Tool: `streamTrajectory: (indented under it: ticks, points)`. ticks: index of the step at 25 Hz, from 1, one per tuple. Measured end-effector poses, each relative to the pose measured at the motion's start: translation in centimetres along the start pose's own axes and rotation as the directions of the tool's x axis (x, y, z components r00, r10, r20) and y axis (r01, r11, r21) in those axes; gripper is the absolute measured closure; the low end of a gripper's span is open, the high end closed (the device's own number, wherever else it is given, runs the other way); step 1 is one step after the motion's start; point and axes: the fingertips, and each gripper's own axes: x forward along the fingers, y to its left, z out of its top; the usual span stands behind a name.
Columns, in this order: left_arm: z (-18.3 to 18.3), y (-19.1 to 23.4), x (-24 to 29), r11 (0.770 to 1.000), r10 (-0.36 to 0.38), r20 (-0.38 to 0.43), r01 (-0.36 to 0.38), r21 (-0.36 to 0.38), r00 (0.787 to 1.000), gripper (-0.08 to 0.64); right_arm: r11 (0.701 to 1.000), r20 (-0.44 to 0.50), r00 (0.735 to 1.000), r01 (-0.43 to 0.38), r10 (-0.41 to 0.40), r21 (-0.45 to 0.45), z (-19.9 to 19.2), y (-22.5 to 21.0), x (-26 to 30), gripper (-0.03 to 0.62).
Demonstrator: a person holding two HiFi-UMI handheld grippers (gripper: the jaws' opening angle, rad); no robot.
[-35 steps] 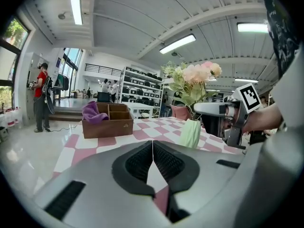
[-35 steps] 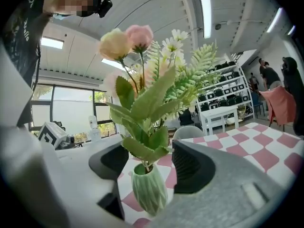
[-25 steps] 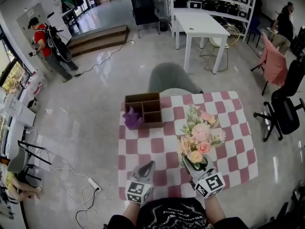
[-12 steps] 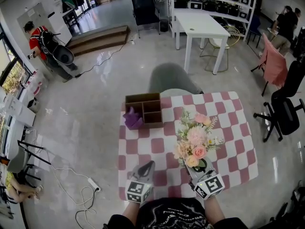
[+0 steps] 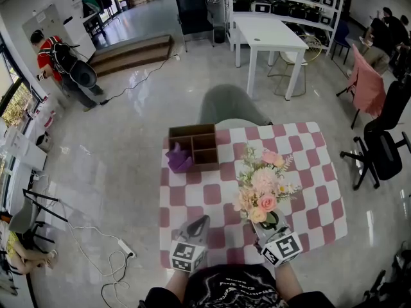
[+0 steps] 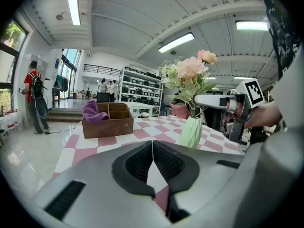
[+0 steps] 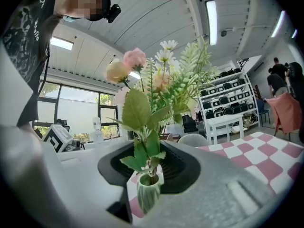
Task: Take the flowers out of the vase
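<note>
The flowers [image 5: 262, 188] sit in the ribbed green vase [image 7: 148, 194]; none are out yet. My right gripper [image 7: 150, 169] is closing around their stems [image 7: 142, 152] just above the vase, not yet pinching. My left gripper [image 6: 152, 160], pressed together and empty, rests left of the vase.

The right gripper [image 5: 262, 224] is closing its jaws, now narrower than before, with the green stems [image 7: 151, 167] of the pink, peach and cream flower bunch [image 5: 262, 186] between them. The blooms have shifted leftward ahead of that claw.
</note>
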Motion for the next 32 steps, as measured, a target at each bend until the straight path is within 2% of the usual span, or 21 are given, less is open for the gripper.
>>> streamTrajectory:
  ticks: [8,15,22,32]
  points:
    - [0.2,-0.2,-0.1,1.0,-0.01,0.019,0.01,0.005,1.0,0.548,1.0,0.035,0.999,0.008,-0.007,-0.011,1.4,-0.1,-0.1,0.48]
    - [-0.2,-0.8,-0.1,1.0,-0.021,0.004,0.021,0.018,1.0,0.548,1.0,0.068,0.998,0.001,0.0,-0.013,2.8,-0.1,-0.3,0.48]
    - [0.4,-0.8,-0.1,1.0,-0.025,0.021,0.025,0.017,0.999,0.548,1.0,0.151,0.988,-0.007,0.009,-0.016,6.1,0.2,-0.6,0.491]
    - [0.9,-1.4,-0.2,0.999,-0.044,0.035,0.044,0.016,0.998,0.548,0.999,0.19,0.982,0.002,0.007,-0.047,9.2,0.7,-0.8,0.5]
